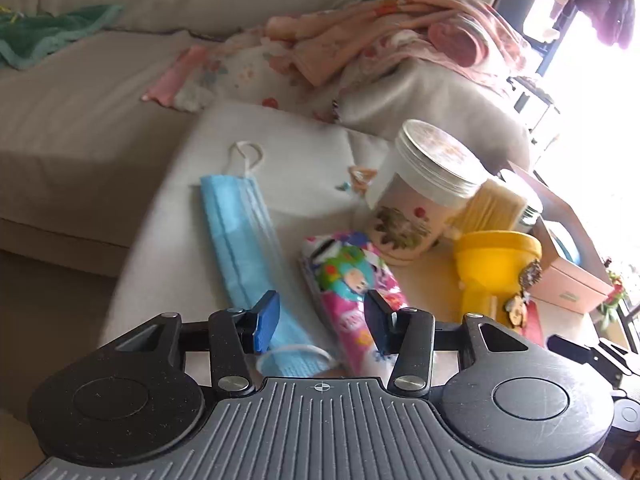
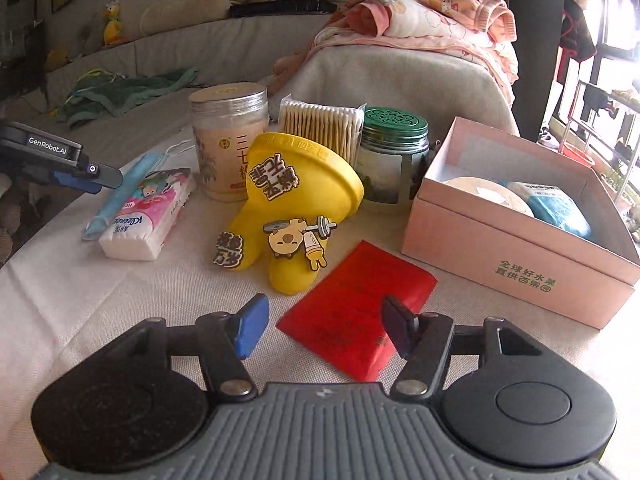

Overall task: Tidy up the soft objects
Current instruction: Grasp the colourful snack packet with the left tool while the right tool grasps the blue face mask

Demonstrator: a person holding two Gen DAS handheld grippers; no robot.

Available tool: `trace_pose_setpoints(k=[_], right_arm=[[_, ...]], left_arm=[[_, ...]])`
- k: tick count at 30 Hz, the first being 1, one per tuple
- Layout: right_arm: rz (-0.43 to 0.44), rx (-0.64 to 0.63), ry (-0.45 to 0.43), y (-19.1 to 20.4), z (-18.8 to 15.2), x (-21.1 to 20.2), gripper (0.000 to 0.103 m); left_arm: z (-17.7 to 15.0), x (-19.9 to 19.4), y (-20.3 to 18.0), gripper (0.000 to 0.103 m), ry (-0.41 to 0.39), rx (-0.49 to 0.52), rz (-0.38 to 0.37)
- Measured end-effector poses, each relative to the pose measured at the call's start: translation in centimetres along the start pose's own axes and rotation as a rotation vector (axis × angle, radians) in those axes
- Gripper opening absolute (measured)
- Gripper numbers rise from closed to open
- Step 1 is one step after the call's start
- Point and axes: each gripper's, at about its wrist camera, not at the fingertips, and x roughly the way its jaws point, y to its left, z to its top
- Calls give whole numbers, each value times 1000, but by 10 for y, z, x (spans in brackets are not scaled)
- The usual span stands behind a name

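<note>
Beige cloth covers the surface (image 2: 100,300), with a sofa behind it and a pink blanket (image 2: 432,20) heaped at 1 o'clock in the right wrist view. At 3 o'clock there stands an open pink box (image 2: 520,264), already holding a few items.

Both grippers stand spread and hold nothing. The left gripper (image 1: 320,320) hovers low over a blue face mask (image 1: 240,232) and a tissue pack (image 1: 352,288), which lie side by side, touching or nearly so; the mask runs from 12 toward 6 o'clock, the pack just to its right. The right gripper (image 2: 320,326) straddles the near corner of a red packet (image 2: 352,320) lying flat at centre, with a yellow glove (image 2: 296,208) just beyond it at 12 o'clock.

The mask looks light and limp; pinching its pleated body should serve better than the thin ear loop. The pack seems soft and squashy with a slick wrapper, so a grip across its narrow width is likely best. The packet appears thin and flat, probably needing an edge lifted first.
</note>
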Motion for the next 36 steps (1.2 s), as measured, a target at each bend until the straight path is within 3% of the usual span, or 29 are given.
trace_pose_setpoints(k=[6, 8, 11, 14, 17, 20, 25, 29, 36], right_arm=[[12, 21, -9, 0, -11, -1, 63], [22, 23, -18, 1, -12, -3, 63], [33, 34, -26, -1, -14, -5, 63], [45, 54, -31, -4, -15, -6, 63], [59, 71, -31, -7, -15, -6, 63], [57, 69, -31, -6, -15, -6, 63], [51, 64, -28, -5, -15, -5, 66], [37, 42, -23, -1, -13, -4, 66], [94, -138, -46, 38, 22, -8, 66]], left_arm=[[4, 22, -41, 52, 26, 82, 58], [4, 33, -57, 54, 41, 164, 121], [-2, 42, -76, 67, -1, 318, 219], [2, 46, -78, 69, 5, 291, 236], [5, 53, -75, 81, 58, 220, 206], [-2, 61, -75, 88, 66, 255, 217], [-8, 51, -65, 81, 12, 228, 172], [-14, 26, -48, 58, -47, 180, 83], [-19, -39, -3, 54, -210, 85, 72]])
